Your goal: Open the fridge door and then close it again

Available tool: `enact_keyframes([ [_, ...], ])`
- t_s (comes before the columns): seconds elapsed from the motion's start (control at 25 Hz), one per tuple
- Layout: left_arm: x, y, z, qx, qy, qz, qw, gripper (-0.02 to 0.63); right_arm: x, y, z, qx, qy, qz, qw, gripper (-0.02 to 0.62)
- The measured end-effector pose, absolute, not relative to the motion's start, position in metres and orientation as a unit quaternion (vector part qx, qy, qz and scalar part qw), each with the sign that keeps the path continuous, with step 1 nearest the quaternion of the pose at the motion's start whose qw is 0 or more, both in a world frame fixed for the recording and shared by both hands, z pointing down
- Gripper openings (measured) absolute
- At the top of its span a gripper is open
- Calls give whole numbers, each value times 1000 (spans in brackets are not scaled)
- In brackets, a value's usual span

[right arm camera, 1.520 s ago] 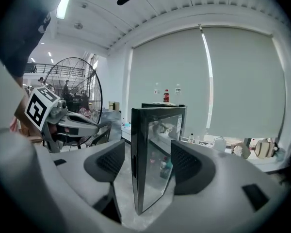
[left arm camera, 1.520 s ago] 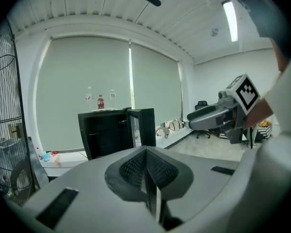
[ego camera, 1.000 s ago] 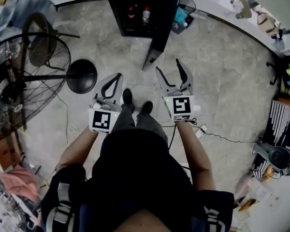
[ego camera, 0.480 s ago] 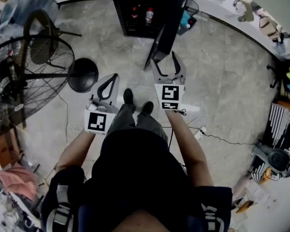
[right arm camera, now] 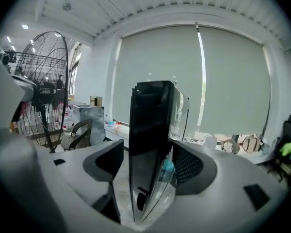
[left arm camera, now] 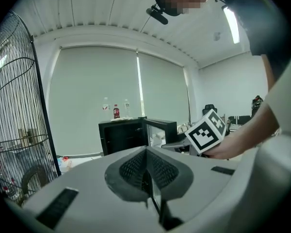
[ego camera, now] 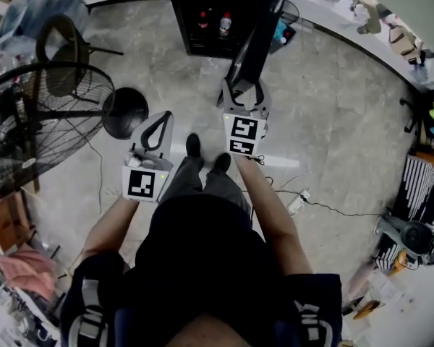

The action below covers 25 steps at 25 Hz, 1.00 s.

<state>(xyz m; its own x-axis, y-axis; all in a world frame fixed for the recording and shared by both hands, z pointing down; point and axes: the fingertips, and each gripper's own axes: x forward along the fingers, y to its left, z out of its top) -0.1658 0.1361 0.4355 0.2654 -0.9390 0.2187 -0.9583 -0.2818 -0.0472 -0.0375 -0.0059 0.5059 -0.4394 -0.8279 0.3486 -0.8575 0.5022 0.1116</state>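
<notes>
The fridge door (ego camera: 254, 45) is left loose between the right claw's (ego camera: 244, 91) parted jaws, the left claw (ego camera: 163, 116) closed tight on nothing, so the door could be missed or slammed.

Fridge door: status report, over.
Left gripper shut, empty. Right gripper open, fingers straddling fridge door edge, not clamped. Door stands open. Fan left, apart from door.

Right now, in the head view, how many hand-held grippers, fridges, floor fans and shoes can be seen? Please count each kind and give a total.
Hand-held grippers: 2 (left hand-held gripper, right hand-held gripper)
Fridge: 1
Floor fan: 1
Shoes: 2 (left shoe, right shoe)
Total: 6
</notes>
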Motion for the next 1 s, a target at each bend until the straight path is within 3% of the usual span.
enact_keyframes([
  [0.64, -172, 128, 431, 796, -596, 96, 44, 23, -25, -14, 507, 532, -827, 55, 173, 262],
  [1.0, -147, 103, 423, 816, -571, 83, 38, 23, 25, -13, 506, 554, -812, 70, 170, 236],
])
